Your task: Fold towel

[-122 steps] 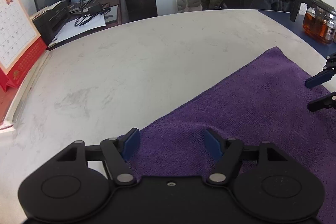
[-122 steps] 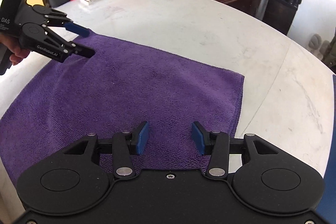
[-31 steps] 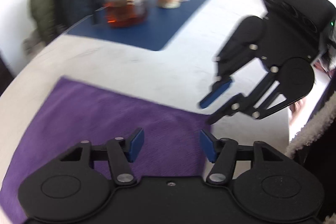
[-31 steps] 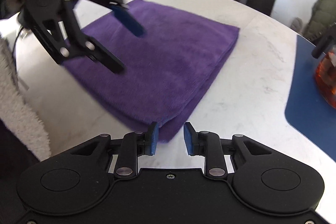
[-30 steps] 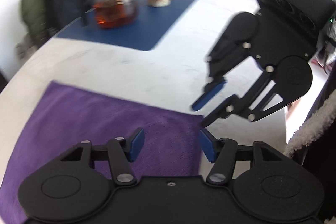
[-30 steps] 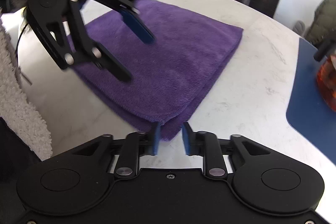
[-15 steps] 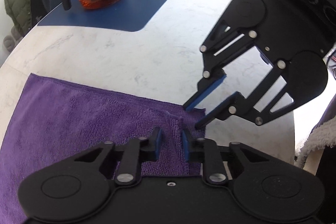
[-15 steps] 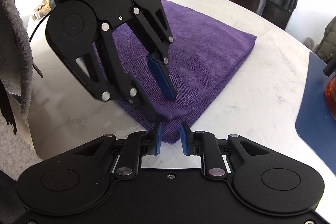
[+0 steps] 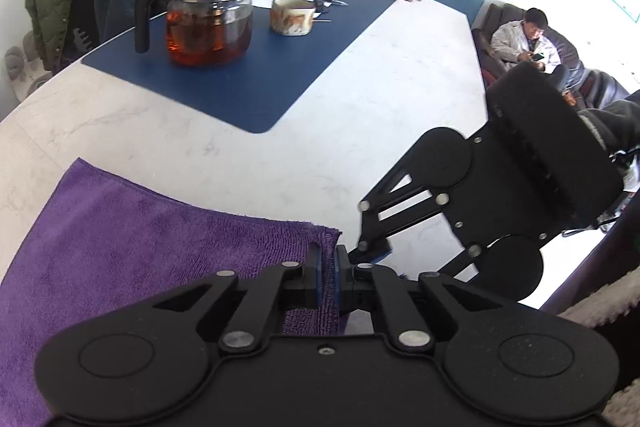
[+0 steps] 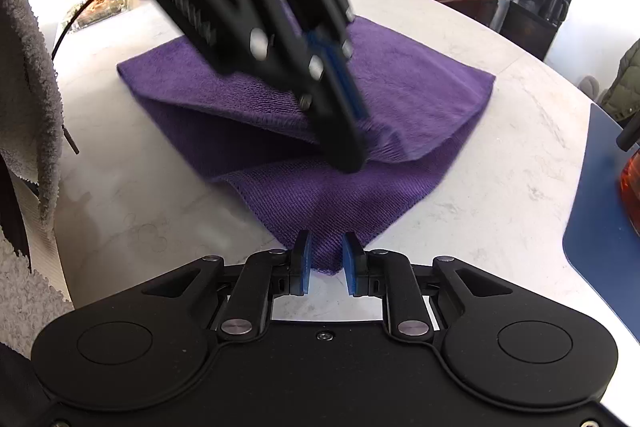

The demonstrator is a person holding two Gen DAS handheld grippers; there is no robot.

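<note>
On the pale marble-look table [image 10: 500, 155] lies the purple terry cloth towel [image 10: 420, 95], already doubled over, with its near corner pointing to 6 o'clock in the right wrist view. The left gripper [image 9: 328, 273] has its blue pads pressed together on the upper layer of the cloth near that corner, and the layer is raised a little off the lower one, so that a dark gap shows between them. The right gripper [image 10: 324, 261] stands with its fingers only narrowly apart, and the lower corner of the towel sits between the pads; they seem to pinch it, though a thin space is visible at each side. The cloth looks soft, light and limp; I think it will sag and crease wherever it is not supported, and it will not slip easily from rubber pads. I judge the best places to hold are the corners and hems, both layers together if the fold must stay neat. At 11 o'clock in the left wrist view, well apart from the towel, a glass teapot with dark tea [image 9: 208, 23] stands on a blue desk mat [image 9: 256, 75].
</note>
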